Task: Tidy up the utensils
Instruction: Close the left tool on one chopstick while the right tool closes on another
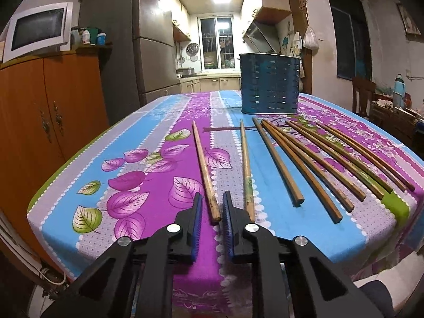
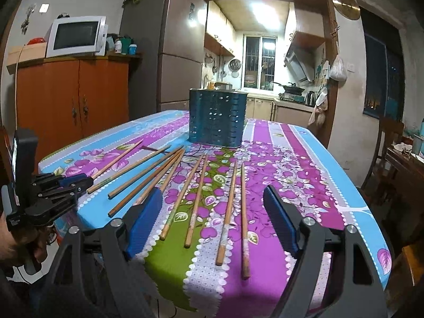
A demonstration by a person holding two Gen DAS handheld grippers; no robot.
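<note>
Two grippers work the near edge of the table [image 1: 132,137], where the chopsticks [image 2: 197,194] lie fanned on the flowered cloth with their thick ends toward us, easy to take by the butt. Our left gripper [image 1: 212,198] has its jaws drawn narrow around the near end of the leftmost chopstick [image 1: 205,169]. A sliver of cloth shows beside one pad, so we judge it is not yet pinched. That stick lies apart from its neighbours, which is likely why we take it first.

Our right gripper [image 2: 213,190] stands released, jaws wide, straddling four sticks near the same edge. We judge it must narrow onto one, perhaps in the rightmost pair [image 2: 244,225], or it will drag several.

Farther on, all the thin tips point toward the blue perforated holder [image 1: 269,84]. It stands upright toward the far edge, well clear of the sticks. We cannot see inside it.
</note>
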